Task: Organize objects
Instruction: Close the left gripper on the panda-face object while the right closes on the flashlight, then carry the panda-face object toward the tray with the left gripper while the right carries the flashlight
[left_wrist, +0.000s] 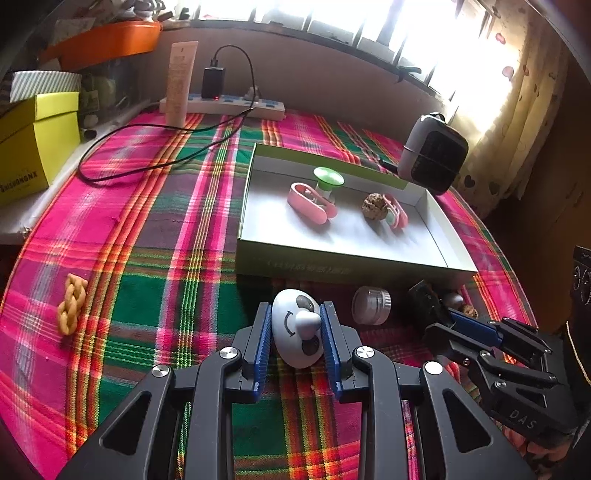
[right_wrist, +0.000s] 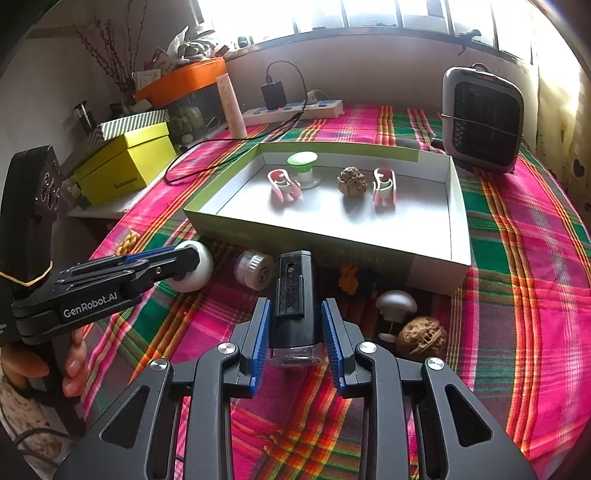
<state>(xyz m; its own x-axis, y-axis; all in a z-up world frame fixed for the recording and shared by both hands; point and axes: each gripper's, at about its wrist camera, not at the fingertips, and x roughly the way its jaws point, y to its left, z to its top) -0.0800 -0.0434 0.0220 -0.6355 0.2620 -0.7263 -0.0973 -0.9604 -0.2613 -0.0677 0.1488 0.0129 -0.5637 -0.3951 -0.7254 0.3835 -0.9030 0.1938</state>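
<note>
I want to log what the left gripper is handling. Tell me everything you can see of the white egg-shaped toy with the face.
The white egg-shaped toy is smooth and glossy, likely plastic, with dark round eye patches, a curved black mouth line and a raised grey nose. It lies on the plaid tablecloth just in front of the shallow box, outside it. The left gripper has its blue ribbed jaws against both of its sides.

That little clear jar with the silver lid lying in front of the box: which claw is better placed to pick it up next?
Neither is free: the left claw brackets the panda egg toy, the right claw the black device. The jar lies between them, slightly nearer the left.
</note>
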